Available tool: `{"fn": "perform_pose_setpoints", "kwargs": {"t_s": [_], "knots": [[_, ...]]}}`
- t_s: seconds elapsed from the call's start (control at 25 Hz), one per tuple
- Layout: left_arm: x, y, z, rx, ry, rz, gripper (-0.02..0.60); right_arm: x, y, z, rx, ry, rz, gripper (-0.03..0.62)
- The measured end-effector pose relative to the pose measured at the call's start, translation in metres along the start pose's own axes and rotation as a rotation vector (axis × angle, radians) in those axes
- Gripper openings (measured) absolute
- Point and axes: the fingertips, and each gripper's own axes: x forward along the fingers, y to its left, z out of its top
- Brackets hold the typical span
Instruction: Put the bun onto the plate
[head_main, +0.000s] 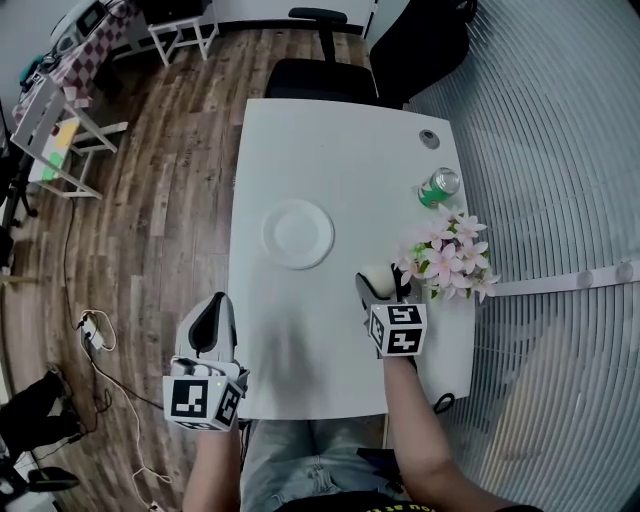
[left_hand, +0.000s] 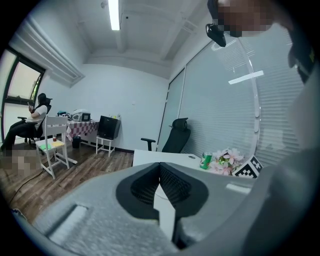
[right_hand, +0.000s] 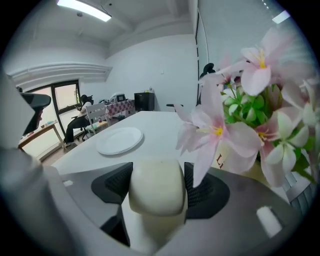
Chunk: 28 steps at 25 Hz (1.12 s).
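Note:
A pale, round bun (head_main: 376, 276) (right_hand: 156, 192) sits squeezed between the black pads of my right gripper (head_main: 380, 286) (right_hand: 157, 186), which is shut on it at the table's right side, right beside the pink flowers (head_main: 448, 256) (right_hand: 240, 125). The white plate (head_main: 298, 234) (right_hand: 120, 140) lies bare near the middle of the white table (head_main: 340, 150), ahead and to the left of the bun. My left gripper (head_main: 213, 305) (left_hand: 160, 172) hangs at the table's near left edge, its jaws shut with nothing between them.
A green can (head_main: 438, 187) (left_hand: 206, 160) stands behind the flowers at the right edge. A black office chair (head_main: 320, 70) is at the table's far end. Wood floor with cables (head_main: 95, 335) lies to the left. A person (left_hand: 35, 117) sits far off by the window.

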Motion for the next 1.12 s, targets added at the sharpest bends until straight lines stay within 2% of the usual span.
{"fn": "perform_pose_setpoints", "kwargs": {"t_s": [0.68, 1.12], "knots": [[-0.033, 0.028, 0.030, 0.013, -0.054, 0.095, 0.002, -0.002, 0.049, 0.081, -0.083, -0.095, 0.106, 0.330], [-0.063, 0.065, 0.044, -0.008, -0.091, 0.206, 0.002, 0.015, 0.091, 0.131, -0.139, -0.145, 0.180, 0.330]]}}
